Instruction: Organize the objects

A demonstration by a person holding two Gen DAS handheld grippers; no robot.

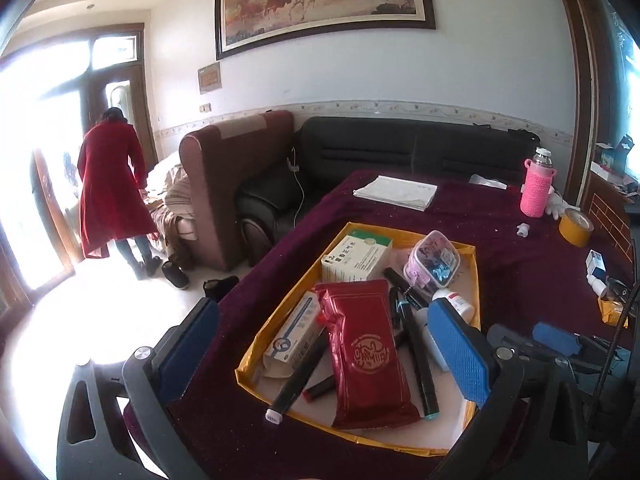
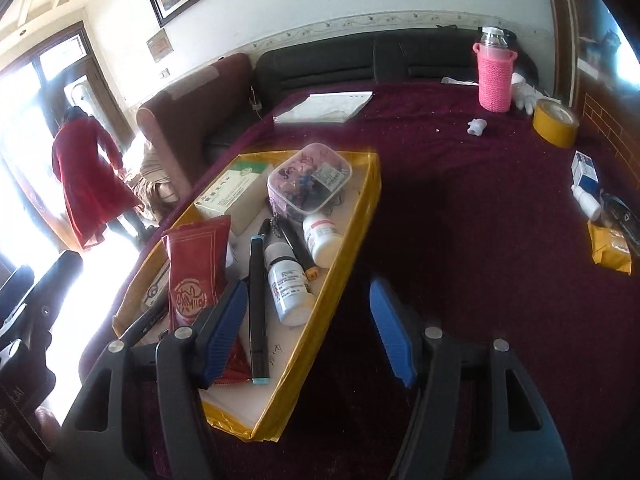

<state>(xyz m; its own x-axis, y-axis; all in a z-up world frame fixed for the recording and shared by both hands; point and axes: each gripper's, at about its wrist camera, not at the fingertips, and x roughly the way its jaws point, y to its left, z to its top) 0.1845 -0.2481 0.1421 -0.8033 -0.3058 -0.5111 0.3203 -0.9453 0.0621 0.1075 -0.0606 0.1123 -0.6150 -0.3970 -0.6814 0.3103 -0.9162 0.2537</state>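
A yellow-rimmed tray (image 1: 288, 292) (image 2: 360, 208) lies on the maroon tablecloth. It holds a red foil packet (image 1: 366, 356) (image 2: 198, 268), a white medicine box (image 1: 356, 256) (image 2: 234, 196), a clear tub of small items (image 1: 432, 260) (image 2: 310, 178), black markers (image 1: 414, 354) (image 2: 258, 304) and white bottles (image 2: 288, 286). My left gripper (image 1: 324, 342) is open and empty, its fingers straddling the tray. My right gripper (image 2: 306, 330) is open and empty over the tray's near right rim.
On the cloth lie a pink-sleeved bottle (image 2: 494, 76), a yellow tape roll (image 2: 556, 122), white papers (image 2: 326, 108), a small blue-white box (image 2: 585, 170), a dropper bottle (image 2: 587, 202) and a yellow packet (image 2: 610, 250). Sofas stand behind. A person in red (image 1: 110, 196) stands by the door.
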